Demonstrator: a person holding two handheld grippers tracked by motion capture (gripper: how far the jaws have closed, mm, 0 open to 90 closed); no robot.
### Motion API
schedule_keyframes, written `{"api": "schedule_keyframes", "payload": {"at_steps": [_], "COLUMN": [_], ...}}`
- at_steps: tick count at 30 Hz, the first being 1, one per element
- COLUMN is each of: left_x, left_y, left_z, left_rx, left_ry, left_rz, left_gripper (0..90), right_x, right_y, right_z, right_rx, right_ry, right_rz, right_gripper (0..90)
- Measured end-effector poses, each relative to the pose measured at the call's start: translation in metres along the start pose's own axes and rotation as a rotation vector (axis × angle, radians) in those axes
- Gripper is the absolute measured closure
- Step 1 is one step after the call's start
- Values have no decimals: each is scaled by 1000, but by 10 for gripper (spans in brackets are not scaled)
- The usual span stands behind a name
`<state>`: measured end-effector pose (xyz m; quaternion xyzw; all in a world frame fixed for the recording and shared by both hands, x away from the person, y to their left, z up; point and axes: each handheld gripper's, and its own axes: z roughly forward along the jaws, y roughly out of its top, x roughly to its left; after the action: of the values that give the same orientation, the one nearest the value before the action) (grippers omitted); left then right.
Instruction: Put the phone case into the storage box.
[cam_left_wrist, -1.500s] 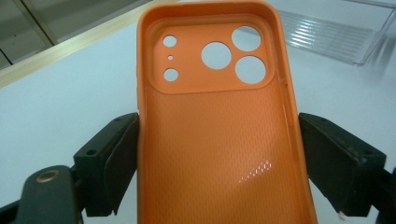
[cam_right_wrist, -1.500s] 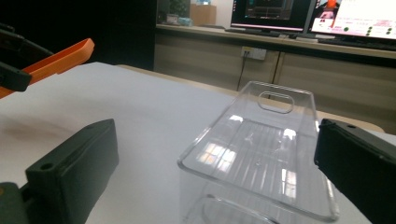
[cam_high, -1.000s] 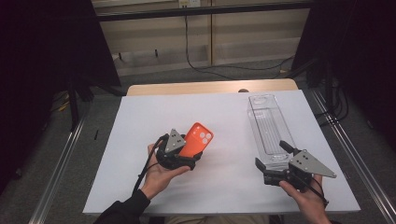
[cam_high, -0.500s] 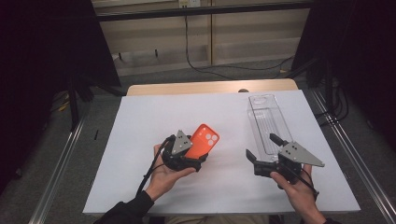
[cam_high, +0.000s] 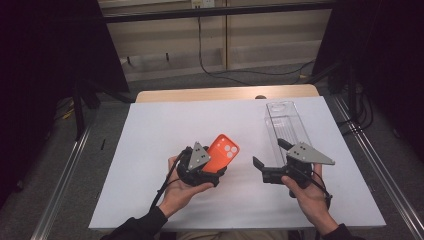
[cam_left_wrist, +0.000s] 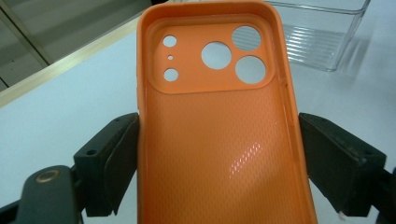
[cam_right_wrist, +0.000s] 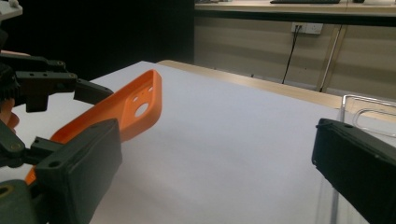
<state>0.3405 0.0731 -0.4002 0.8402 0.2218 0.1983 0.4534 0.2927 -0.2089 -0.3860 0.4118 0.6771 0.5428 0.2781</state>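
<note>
White sheeting covers the table (cam_high: 150, 150), with a strip of pale wood showing along its far edge and dark curtains to either side; behind it runs a beige wall with a black cable hanging down.

Near the middle of the table, a little towards the person's side, the left gripper (cam_high: 212, 170) holds an orange soft-plastic phone case (cam_high: 222, 152) with round camera cut-outs. In the left gripper view the two black jaws press on the case's long edges, one on each side, so the grip is a wide one across the case's full width. The case (cam_left_wrist: 219, 135) shows its hollow inner face to that camera, the cut-outs at the far end, and in the high view it tilts up off the table, pointing away and to the right.

The right gripper (cam_high: 267, 170) is held just to the right of the case, apart from it, its grey three-cornered plate on top. Its jaws stand wide with nothing between them; in the right gripper view the white table shows in the gap, with the orange case (cam_right_wrist: 116, 112) and the left gripper beyond the left-hand jaw.

A clear, long rectangular plastic container (cam_high: 285, 125) lies on the right part of the table, just beyond the right gripper.
</note>
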Motion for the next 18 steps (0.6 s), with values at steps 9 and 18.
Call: {"api": "schedule_keyframes", "payload": {"at_steps": [9, 18], "left_x": [-6, -13], "left_y": [0, 0], "left_z": [4, 8], "left_rx": [20, 11], "left_ry": [-15, -1], "left_rz": [40, 68], "left_gripper": [159, 160], "right_x": [7, 9], "right_y": [9, 12], "right_z": [7, 19], "right_rx": [179, 276], "right_ry": [105, 168], "right_rz": [10, 20], "right_gripper": [20, 27]}}
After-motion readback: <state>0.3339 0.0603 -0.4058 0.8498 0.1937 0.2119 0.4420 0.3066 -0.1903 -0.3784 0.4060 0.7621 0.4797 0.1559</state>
